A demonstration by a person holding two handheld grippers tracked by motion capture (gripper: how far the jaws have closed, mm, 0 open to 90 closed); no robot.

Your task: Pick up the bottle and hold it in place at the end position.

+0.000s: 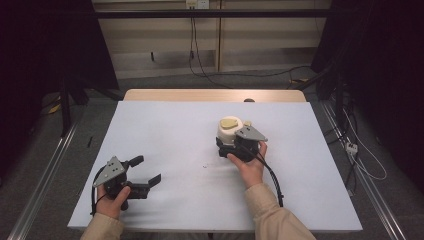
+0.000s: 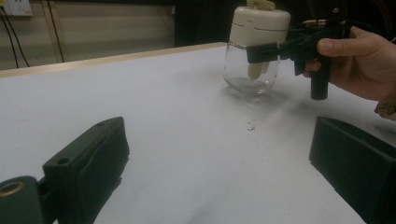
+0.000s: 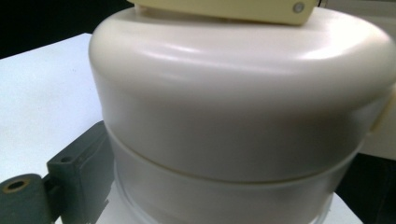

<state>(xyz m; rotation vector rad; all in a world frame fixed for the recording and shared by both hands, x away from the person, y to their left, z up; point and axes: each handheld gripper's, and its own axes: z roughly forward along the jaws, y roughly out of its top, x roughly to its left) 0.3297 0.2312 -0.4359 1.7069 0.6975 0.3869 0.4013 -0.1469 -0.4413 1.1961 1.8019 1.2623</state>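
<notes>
Jar: a clear glass jar (image 2: 251, 77) with a cream lid (image 1: 229, 129) is stood upright on the white bench (image 1: 165, 140), right of centre and toward the far half.
Right claw: the right claw (image 1: 231, 146) is closed around the jar just under the lid, at the neck, so that the glass is steadied from the side and the top is left free.
Lid: a yellowish lever (image 3: 224, 9) is seen on top of the lid; it appears to be kept reachable.
Left claw: the left claw (image 1: 145, 175) is held wide open and empty, low over the near left of the bench, well apart from the jar and aimed toward it, seemingly kept ready for the lid.
Crumb: a small speck (image 2: 251, 125) is left on the bench near the jar.
</notes>
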